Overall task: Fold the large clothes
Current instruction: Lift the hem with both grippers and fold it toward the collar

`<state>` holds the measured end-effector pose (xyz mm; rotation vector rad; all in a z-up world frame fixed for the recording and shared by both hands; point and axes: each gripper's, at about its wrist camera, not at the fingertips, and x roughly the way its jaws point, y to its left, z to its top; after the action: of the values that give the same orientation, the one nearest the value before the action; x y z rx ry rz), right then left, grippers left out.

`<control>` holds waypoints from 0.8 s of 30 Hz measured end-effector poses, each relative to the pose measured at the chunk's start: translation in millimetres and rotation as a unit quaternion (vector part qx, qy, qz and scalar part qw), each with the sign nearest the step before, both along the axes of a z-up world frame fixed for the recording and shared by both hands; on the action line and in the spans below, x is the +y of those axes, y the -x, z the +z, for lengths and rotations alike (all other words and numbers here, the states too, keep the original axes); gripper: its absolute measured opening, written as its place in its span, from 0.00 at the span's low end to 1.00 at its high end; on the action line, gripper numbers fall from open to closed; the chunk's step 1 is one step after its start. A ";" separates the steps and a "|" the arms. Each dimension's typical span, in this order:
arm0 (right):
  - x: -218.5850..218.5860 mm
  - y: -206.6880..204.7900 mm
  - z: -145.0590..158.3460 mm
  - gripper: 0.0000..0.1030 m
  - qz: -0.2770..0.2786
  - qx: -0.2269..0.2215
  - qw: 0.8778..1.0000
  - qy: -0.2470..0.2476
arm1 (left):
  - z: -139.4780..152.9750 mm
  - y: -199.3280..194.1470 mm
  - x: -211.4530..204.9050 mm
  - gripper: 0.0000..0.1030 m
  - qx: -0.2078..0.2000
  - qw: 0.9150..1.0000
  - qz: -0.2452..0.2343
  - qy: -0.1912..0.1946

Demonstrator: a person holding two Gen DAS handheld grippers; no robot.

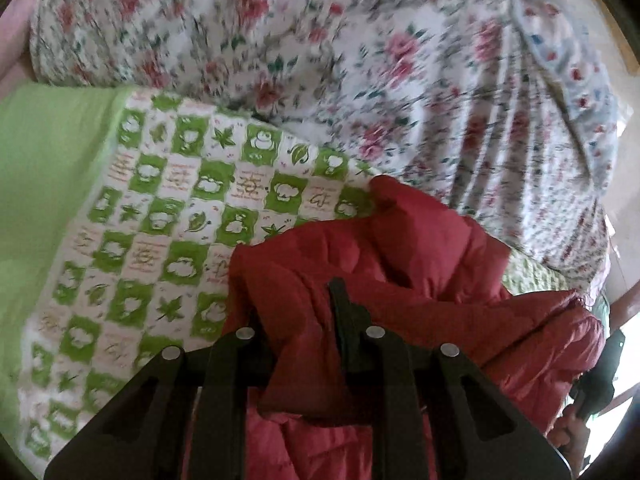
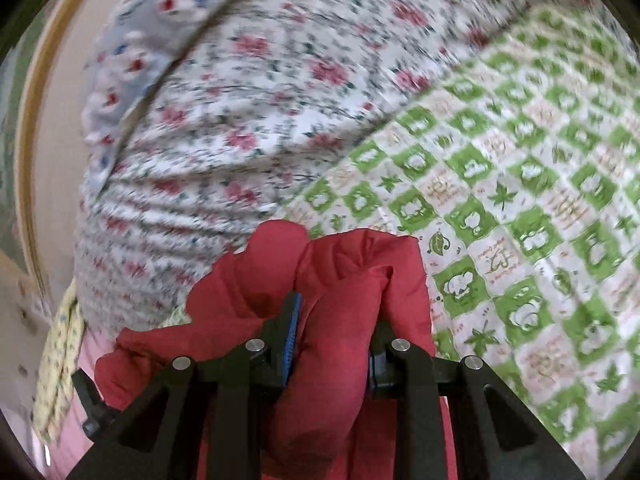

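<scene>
Over the green-checked bedsheet (image 1: 132,240), near the heaped floral quilt (image 1: 320,60), the red padded jacket (image 1: 360,264) hangs bunched between 2 grippers: the left gripper (image 1: 296,320) is clamped on 1 fold, the right gripper (image 2: 334,320) pinches another thick fold.

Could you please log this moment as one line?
left claw: shut on red jacket | right claw: shut on red jacket | over green sheet

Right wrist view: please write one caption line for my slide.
Right gripper clamps a bunched fold of the red padded jacket above the green checked sheet, floral quilt behind.
</scene>
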<state>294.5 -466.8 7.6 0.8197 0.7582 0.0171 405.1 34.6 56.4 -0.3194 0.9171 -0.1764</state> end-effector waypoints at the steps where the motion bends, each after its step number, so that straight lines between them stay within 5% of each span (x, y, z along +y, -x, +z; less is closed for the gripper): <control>1: -0.3 -4.4 -4.9 0.25 -0.012 -0.008 1.000 0.005 | -4.1 -5.2 -2.7 0.19 0.001 1.000 0.001 -0.001; 10: 0.2 -27.3 -20.8 0.26 -0.027 -0.012 0.999 0.041 | -31.8 -38.0 -12.1 0.20 0.007 1.000 0.011 0.000; 19: -2.2 -38.9 -31.7 0.28 -0.054 -0.006 0.998 0.041 | -26.8 -41.8 -10.5 0.23 0.004 1.000 0.003 0.017; 24: -4.7 -41.0 -36.7 0.31 -0.073 -0.007 0.996 0.047 | 0.1 -11.7 8.3 0.42 -0.024 0.999 -0.003 0.043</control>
<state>335.5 -471.4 -29.1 0.7826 0.6792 -0.1415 416.9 43.0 56.6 -0.3901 0.8654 -0.2288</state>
